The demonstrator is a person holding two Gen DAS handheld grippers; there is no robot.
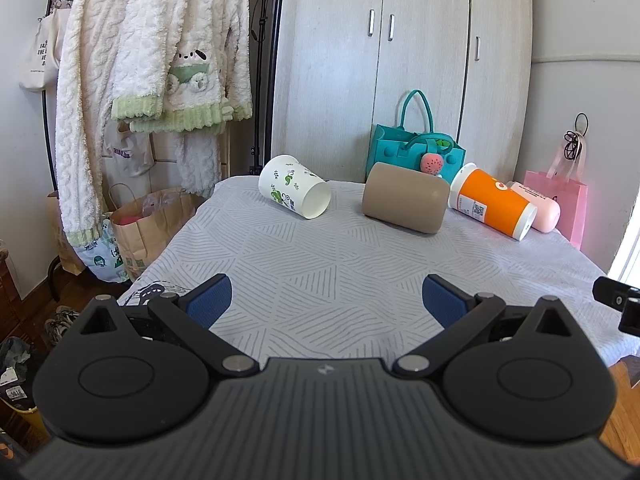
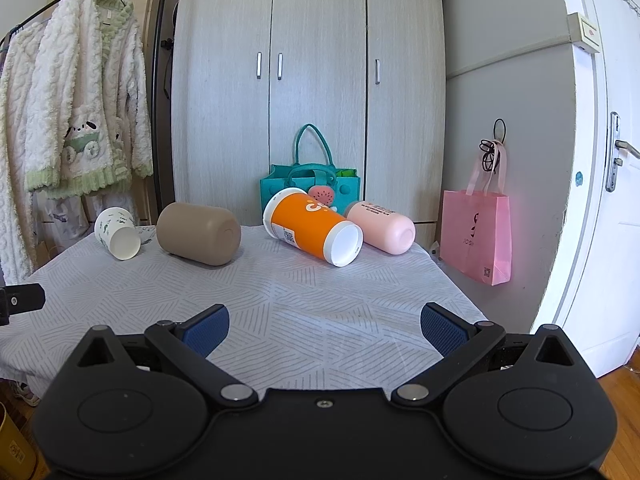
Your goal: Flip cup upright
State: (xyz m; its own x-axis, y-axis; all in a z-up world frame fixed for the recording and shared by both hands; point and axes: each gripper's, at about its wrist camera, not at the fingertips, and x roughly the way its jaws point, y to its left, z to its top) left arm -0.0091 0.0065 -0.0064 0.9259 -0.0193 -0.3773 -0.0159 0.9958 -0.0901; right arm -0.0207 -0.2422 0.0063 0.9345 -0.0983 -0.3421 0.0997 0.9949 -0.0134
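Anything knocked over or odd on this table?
Yes: all four cups lie on their sides: white cup, tan cup, orange cup, pink cup. No spill visible. Both tongs are open, holding nothing.

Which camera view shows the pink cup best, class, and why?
The right wrist view: the pink cup lies on its side in nearly full view, only its near flank hidden by the orange cup. In the left wrist view the pink cup is mostly hidden behind the orange cup.
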